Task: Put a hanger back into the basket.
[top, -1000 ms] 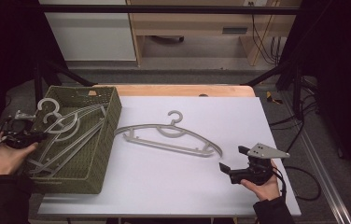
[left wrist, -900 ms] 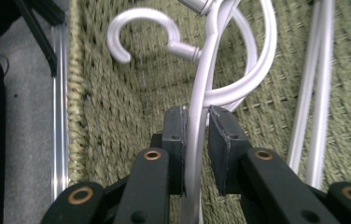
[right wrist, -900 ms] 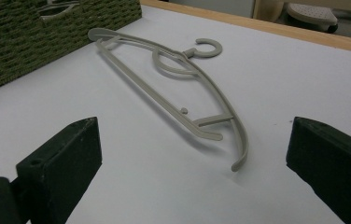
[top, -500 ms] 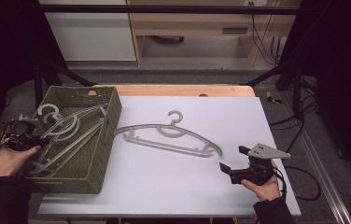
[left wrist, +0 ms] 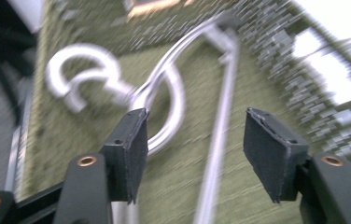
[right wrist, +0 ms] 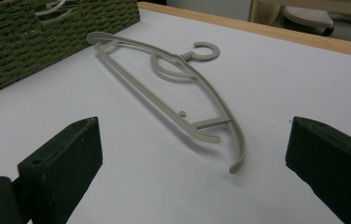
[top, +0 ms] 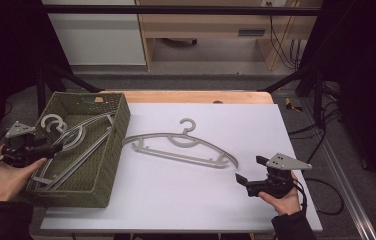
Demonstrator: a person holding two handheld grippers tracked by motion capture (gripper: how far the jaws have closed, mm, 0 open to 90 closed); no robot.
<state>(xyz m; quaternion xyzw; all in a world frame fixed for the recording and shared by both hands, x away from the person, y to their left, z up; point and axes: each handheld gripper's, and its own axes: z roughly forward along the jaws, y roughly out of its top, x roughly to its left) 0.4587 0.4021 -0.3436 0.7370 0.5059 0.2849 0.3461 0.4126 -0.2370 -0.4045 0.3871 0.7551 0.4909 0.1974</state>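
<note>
My high view looks down on the table; both gripper views sit close, the right sharing its hanger.

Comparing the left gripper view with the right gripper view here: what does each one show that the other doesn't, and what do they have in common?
The left gripper view looks down into the basket: the left gripper, jaws open, hovers over the hangers in the basket, with a hook beside the left jaw. The picture is blurred.

The right gripper view looks across the white table: the right gripper, jaws open and empty, faces the hanger on the table, lying flat. The basket's outer wall stands beyond it.

Both show the woven green basket and grey hangers.
</note>
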